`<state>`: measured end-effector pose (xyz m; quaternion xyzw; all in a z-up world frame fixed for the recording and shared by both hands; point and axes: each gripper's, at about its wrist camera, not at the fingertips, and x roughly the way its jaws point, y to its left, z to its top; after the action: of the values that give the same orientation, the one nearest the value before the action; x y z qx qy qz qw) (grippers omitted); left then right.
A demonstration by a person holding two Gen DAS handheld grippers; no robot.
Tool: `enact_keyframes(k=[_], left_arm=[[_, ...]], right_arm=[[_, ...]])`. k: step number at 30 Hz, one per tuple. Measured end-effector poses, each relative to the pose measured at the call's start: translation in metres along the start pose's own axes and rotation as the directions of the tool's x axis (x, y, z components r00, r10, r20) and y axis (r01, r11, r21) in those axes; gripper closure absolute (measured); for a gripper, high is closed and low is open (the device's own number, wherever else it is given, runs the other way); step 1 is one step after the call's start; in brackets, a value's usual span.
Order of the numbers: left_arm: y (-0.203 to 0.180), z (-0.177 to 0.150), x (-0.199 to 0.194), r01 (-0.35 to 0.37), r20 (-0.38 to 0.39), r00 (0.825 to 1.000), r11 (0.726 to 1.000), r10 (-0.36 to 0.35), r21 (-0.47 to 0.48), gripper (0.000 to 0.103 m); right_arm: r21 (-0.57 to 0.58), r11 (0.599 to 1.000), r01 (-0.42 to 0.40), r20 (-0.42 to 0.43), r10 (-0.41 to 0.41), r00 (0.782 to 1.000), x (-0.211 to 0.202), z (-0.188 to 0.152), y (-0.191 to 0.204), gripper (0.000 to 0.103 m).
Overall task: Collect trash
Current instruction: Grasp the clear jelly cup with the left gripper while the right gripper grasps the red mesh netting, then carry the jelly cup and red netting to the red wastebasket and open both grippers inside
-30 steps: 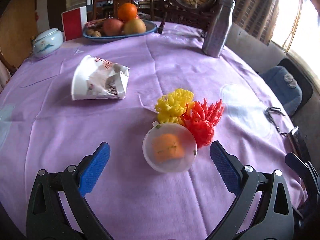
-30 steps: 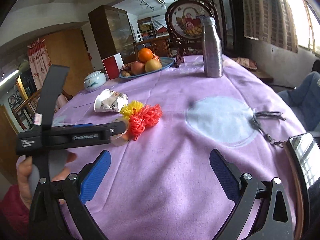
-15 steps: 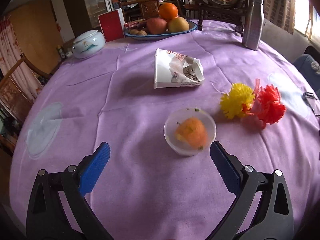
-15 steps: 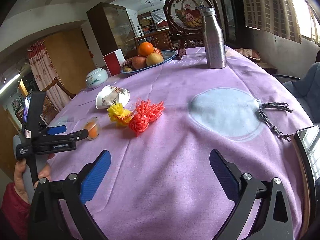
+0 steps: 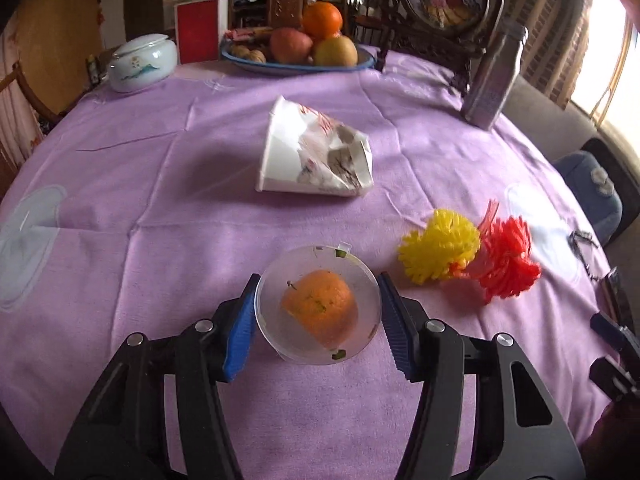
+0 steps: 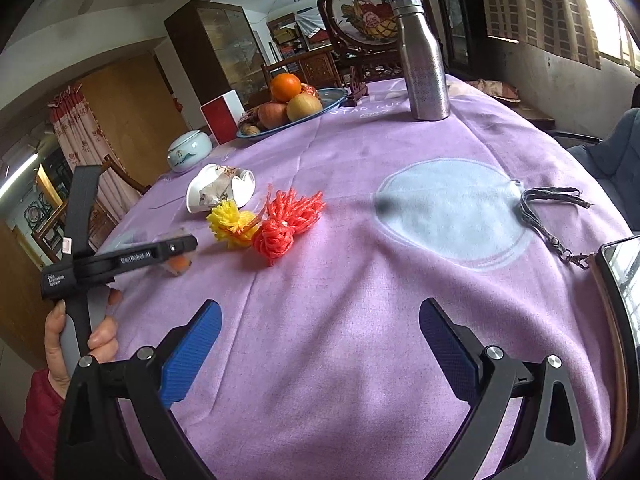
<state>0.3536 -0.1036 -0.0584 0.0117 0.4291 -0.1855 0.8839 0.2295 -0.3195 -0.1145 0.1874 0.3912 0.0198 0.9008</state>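
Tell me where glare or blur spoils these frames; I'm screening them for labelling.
Left wrist view: window blown out at right, bottle and red netting smeared, clear cup sharp between the pads. Right wrist view: mostly crisp, window overexposed, cup blurred behind the left gripper, edges bowed by fisheye.

"GenRobot.AI", seemingly, on the left tool

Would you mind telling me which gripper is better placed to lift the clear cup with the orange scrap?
Left. The left gripper already has its pads against both sides of the cup. The right gripper is open over bare cloth, well away from it.
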Motion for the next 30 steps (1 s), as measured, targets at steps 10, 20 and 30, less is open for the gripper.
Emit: enact_keyframes(k=[10, 20, 30], left_arm=[[0.02, 0.004, 0.004, 0.052, -0.023, 0.998, 0.995, -0.054, -0.091, 0.046], [0.026, 0.006, 0.009, 0.078, -0.038, 0.996, 0.991, -0.083, -0.11, 0.046], [0.016, -0.002, -0.031, 0.064, 0.124, 0.991, 0.996, -0.057, -0.056, 0.046]], right_arm=[[-0.056, 0.998, 0.002, -0.041, -0.005, 0.999, 0.036, 0.042, 0.027, 0.018], [0.053, 0.998, -0.04, -0.168, 0.049, 0.985, 0.099, 0.052, 0.027, 0.079], [-0.043, 0.998, -0.048, 0.026, 0.049, 0.998, 0.014, 0.02, 0.041, 0.079]])
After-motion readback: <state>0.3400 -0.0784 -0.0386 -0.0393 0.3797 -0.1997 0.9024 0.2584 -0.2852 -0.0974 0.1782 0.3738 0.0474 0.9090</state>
